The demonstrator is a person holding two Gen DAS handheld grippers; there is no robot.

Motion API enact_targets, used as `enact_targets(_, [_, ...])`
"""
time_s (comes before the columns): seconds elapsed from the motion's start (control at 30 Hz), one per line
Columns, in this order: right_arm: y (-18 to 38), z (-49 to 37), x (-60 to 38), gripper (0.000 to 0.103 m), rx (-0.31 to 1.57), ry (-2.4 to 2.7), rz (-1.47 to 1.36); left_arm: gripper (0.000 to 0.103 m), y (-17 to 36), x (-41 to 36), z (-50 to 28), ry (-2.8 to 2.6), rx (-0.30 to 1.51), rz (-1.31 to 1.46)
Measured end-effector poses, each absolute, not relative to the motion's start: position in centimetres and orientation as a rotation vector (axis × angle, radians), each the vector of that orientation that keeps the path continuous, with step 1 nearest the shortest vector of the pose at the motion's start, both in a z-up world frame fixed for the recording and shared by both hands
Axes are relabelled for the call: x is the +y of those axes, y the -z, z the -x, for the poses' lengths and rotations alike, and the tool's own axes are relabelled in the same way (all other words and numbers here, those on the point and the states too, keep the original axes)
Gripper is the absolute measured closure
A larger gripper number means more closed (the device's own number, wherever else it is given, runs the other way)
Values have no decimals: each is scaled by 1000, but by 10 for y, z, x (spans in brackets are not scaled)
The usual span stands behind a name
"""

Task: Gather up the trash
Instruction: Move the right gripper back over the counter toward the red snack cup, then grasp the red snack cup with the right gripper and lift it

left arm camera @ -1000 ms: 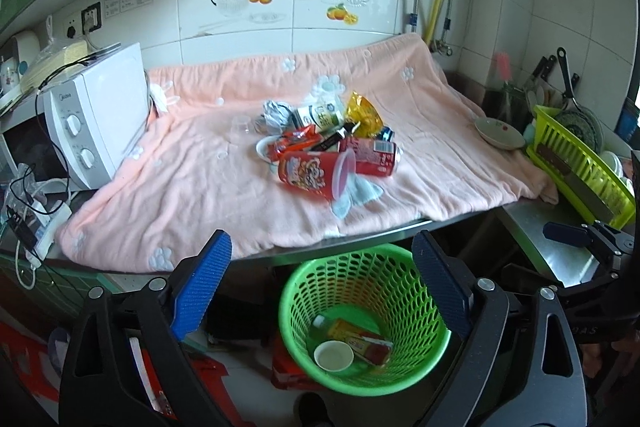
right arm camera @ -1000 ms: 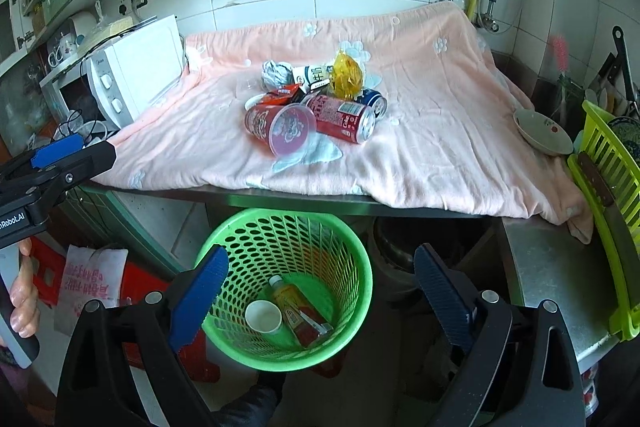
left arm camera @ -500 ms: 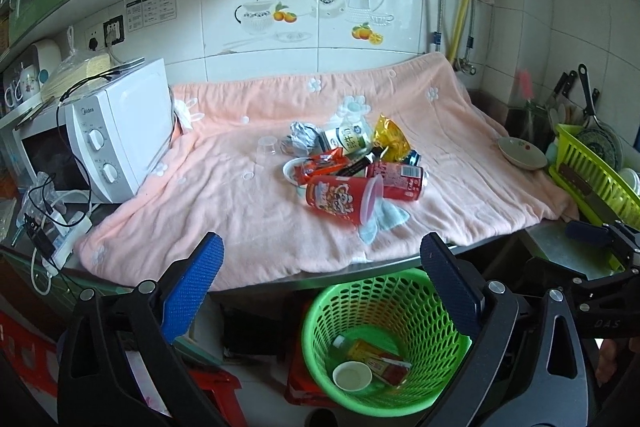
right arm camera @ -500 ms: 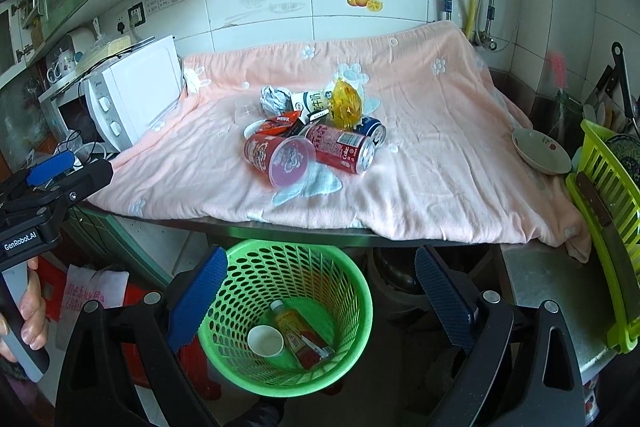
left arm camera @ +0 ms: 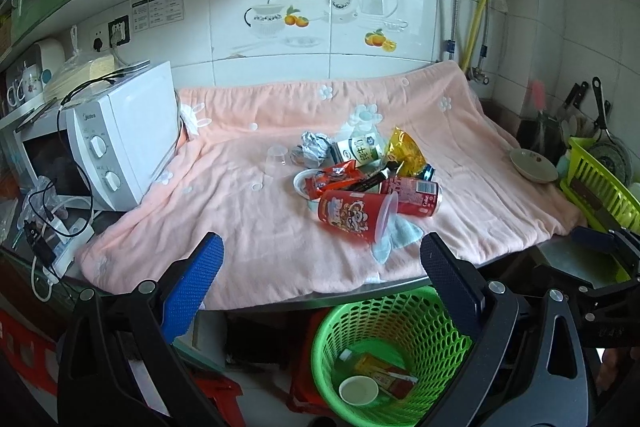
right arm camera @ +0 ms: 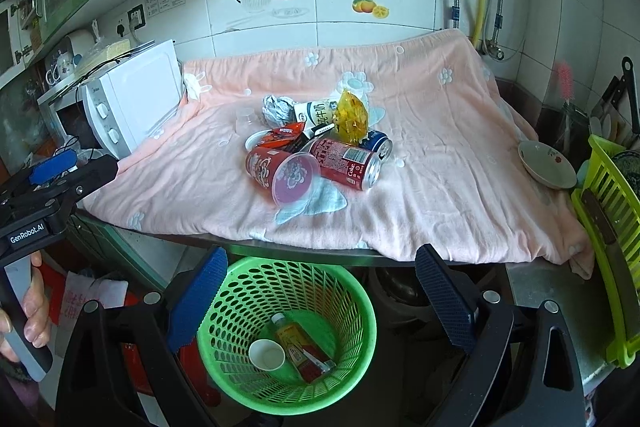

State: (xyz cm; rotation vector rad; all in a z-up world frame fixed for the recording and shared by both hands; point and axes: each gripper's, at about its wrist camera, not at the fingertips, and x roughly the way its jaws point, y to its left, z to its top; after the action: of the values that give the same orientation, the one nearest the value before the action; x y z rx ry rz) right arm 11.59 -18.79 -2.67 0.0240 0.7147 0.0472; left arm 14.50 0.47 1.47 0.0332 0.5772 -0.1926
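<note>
A heap of trash lies mid-counter on the pink cloth (left arm camera: 248, 227): a red lidded cup (left arm camera: 354, 217) (right arm camera: 276, 169), a red cola can (left arm camera: 414, 195) (right arm camera: 346, 159), a yellow snack bag (left arm camera: 404, 147), a milk carton (left arm camera: 356, 151), crumpled foil (left arm camera: 314, 143) and a clear small cup (left arm camera: 277, 155). A green basket (left arm camera: 388, 351) (right arm camera: 288, 331) stands on the floor below the counter edge and holds a white cup and a bottle. My left gripper (left arm camera: 320, 291) and right gripper (right arm camera: 320, 299) are both open and empty, held in front of the counter above the basket.
A white microwave (left arm camera: 116, 143) with cables stands at the counter's left. A bowl (left arm camera: 534, 165) and a lime dish rack (left arm camera: 600, 187) sit at the right. Pipes run down the tiled wall. Red stools stand on the floor at the left.
Both grippers have risen and tilted up toward the counter; the trash heap sits lower and larger in view and the basket has slid toward the bottom. Both stay open.
</note>
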Motion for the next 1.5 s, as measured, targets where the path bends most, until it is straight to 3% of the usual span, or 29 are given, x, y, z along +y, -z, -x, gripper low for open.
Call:
enact_targets(0.87, [43,-206,-153,11,781,-143,43,6,-9,38,-209,127,602,-2])
enact_targets(1.5, [79,-340,-90,11,1045,-342,408,6,13,88,-263,67,650,40])
